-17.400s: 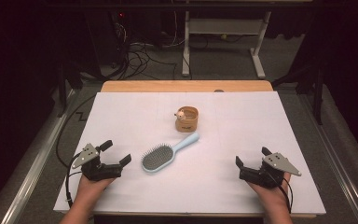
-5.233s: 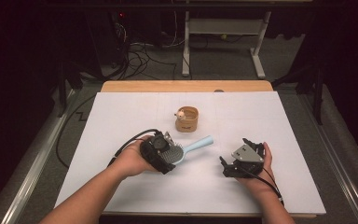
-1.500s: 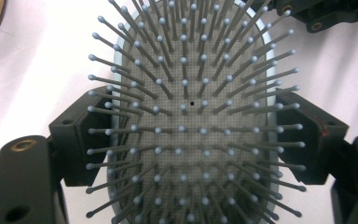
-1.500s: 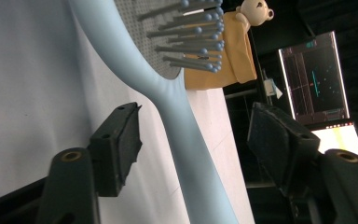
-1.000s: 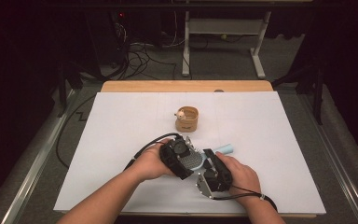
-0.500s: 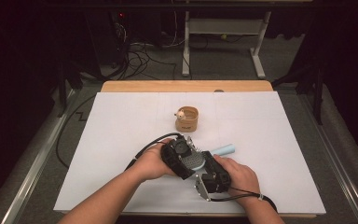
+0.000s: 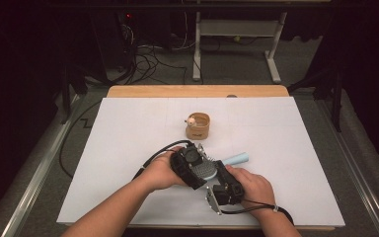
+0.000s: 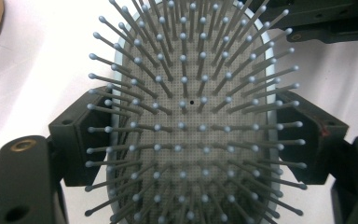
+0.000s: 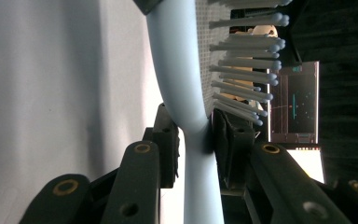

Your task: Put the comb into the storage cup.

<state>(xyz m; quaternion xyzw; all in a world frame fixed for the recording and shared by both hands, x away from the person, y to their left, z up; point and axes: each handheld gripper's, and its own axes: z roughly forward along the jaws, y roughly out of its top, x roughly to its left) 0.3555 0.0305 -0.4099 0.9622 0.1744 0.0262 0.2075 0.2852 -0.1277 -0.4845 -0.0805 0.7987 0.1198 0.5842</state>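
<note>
Holding hairbrush (image 7: 205, 169) head in my left gripper (image 7: 193, 167); right gripper (image 7: 222, 174) jaws just closing, now pinching its neck. Handover underway; placement near wooden cup (image 7: 198, 125) remains.

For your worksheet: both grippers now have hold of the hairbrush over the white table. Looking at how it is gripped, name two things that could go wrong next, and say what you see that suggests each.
1. The left gripper clamps the hairbrush across its bristled head, so its bristles might bend.
2. The right gripper, whose jaws have just been closing, pinches the smooth narrow neck; the brush could twist or slip there if the left lets go.
</note>
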